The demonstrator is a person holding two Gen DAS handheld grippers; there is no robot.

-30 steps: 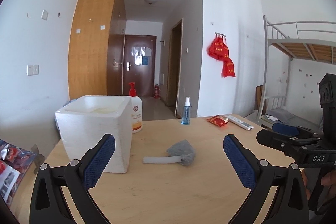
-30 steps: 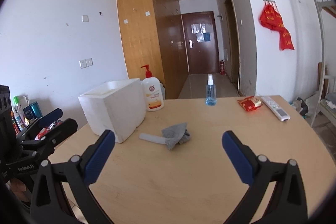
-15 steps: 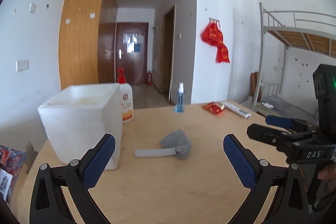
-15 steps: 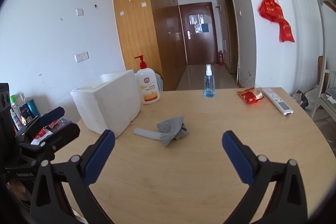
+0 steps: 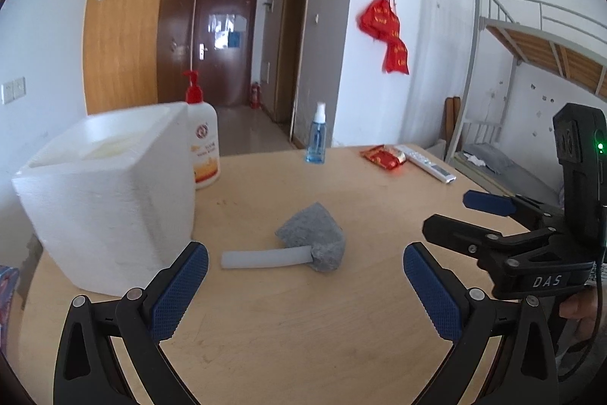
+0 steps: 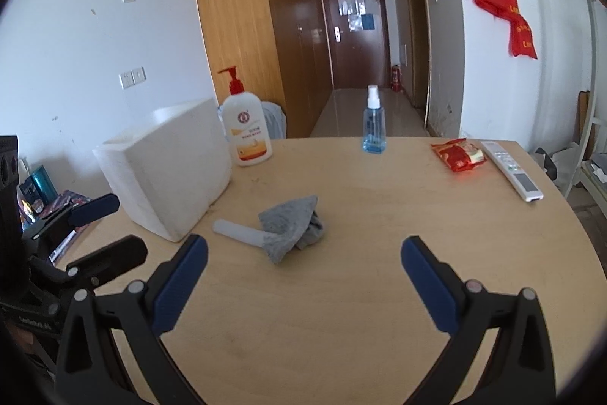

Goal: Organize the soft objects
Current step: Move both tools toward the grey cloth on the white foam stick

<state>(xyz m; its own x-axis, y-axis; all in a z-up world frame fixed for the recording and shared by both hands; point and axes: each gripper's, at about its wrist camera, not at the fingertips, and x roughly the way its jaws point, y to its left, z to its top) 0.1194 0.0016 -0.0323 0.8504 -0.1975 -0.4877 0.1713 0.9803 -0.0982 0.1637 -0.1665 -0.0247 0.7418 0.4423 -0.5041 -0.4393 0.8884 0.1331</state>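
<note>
Blue-padded fingers of the left gripper (image 5: 305, 285) stand wide apart at the near edge of the wooden table (image 5: 341, 336), holding nothing. The right gripper (image 6: 303, 281) is spread just as wide over the same near edge, also empty; in the left wrist view it shows at the right, with part of a hand (image 5: 578, 306) under it.

Beyond both grippers, near the middle of the table, lies a grey cloth (image 5: 313, 240) bunched around one end of a pale tube (image 5: 263, 259). The tube lies flat and points left toward a white foam box (image 5: 110, 211), which stands open-topped on the left side of the table, close to the tube's free end but apart from it.

Behind the box, just beside its far corner, stands a white pump bottle (image 6: 246, 130) with a red pump. Farther right, near the far edge, is a small blue spray bottle (image 6: 373, 130). At the far right lie a red snack packet (image 6: 459, 154) and, just beside it, a white remote (image 6: 512, 169).

Past the table a hallway runs to a dark brown door (image 6: 354, 33), and red bags (image 6: 506, 12) hang on the right wall
</note>
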